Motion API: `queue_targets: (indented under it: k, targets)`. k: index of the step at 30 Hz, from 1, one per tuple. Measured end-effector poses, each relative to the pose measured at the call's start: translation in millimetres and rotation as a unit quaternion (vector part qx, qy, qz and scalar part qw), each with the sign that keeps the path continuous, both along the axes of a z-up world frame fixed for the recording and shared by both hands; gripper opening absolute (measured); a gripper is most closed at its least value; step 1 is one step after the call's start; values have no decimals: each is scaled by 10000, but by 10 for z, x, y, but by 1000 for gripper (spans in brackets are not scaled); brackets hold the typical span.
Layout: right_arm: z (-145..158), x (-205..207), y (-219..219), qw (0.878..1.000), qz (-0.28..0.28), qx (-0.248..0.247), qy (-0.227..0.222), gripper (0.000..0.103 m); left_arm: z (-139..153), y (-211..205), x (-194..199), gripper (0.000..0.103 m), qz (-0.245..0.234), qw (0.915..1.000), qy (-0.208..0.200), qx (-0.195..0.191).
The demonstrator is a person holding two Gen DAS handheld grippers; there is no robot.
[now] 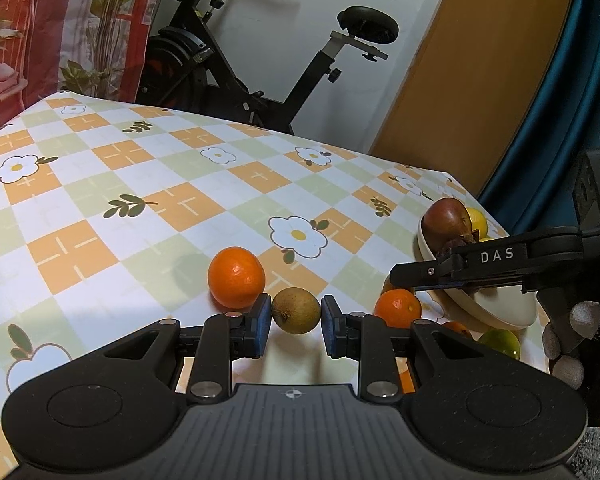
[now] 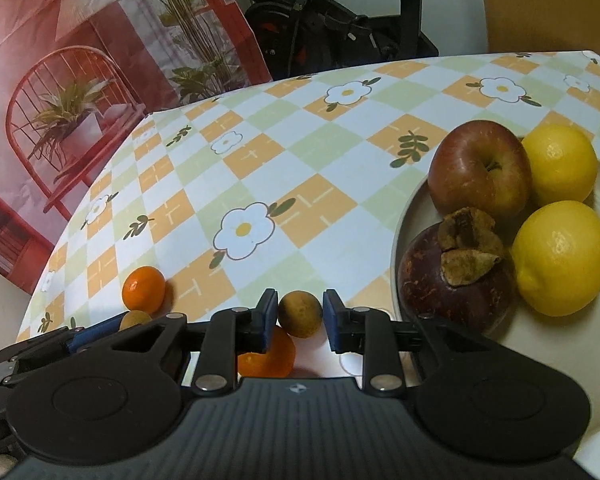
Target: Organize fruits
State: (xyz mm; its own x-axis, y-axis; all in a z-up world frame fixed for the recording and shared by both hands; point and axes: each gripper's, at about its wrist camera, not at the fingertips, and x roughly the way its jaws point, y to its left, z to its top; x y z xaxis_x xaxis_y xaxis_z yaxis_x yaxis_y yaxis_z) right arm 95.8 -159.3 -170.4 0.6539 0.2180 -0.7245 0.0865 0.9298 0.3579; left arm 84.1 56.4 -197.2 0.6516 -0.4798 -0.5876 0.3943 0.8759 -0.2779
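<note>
Both grippers pinch small brown fruits low in their frames: left gripper (image 1: 296, 316) clamps a brownish-green fruit (image 1: 296, 311), right gripper (image 2: 301, 314) a brown round fruit (image 2: 301, 314). At right, a white plate (image 2: 404, 216) holds an apple (image 2: 478, 170), lemons and a mangosteen (image 2: 452, 280); an orange (image 1: 236, 276) lies on the checked tablecloth (image 1: 140, 200).

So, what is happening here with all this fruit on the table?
A person is sorting fruit with two hand-held grippers. The left hand-held gripper is shut on a small brown longan beside a mandarin on the checked tablecloth. The right hand-held gripper is shut on another longan next to the cream plate. The plate already holds an apple, a mangosteen and two lemons.
</note>
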Motion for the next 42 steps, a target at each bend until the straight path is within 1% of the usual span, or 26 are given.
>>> queue_targets:
  k: [5,11,16,20,22,26,29,34,42]
  targets:
    - [31,-41,11,9998,-40,-50,-176,27,8,-1,-7,28,8,10000,-20,-2]
    - [102,-147,36,9985,-13,-126,-535,27,52,-27,-49,28,-17,9999,-97,40]
    - [157,-288,-15,9962,-75,-41,-862,27,134,-100,-108,28,-125,9996,-217,94]
    - [196,-442,-130,9937,-206,112,-1098,27,201,-202,-179,28,-285,9987,-395,151]
    - [217,-500,-183,9926,-230,190,-1174,27,209,-273,-200,28,-349,9983,-410,211]
    - [249,-646,-276,9907,-253,220,-1320,27,261,-416,-217,28,-465,9977,-418,242]
    - [275,-774,-364,9887,-299,218,-1450,27,335,-543,-249,28,-594,9965,-536,262]
    - [275,-955,-568,9861,-480,309,-1562,27,363,-817,-287,28,-876,9928,-689,429]
    - [131,-1182,-930,9841,-889,390,-1485,27,315,-1167,-293,28,-1227,9893,-617,498]
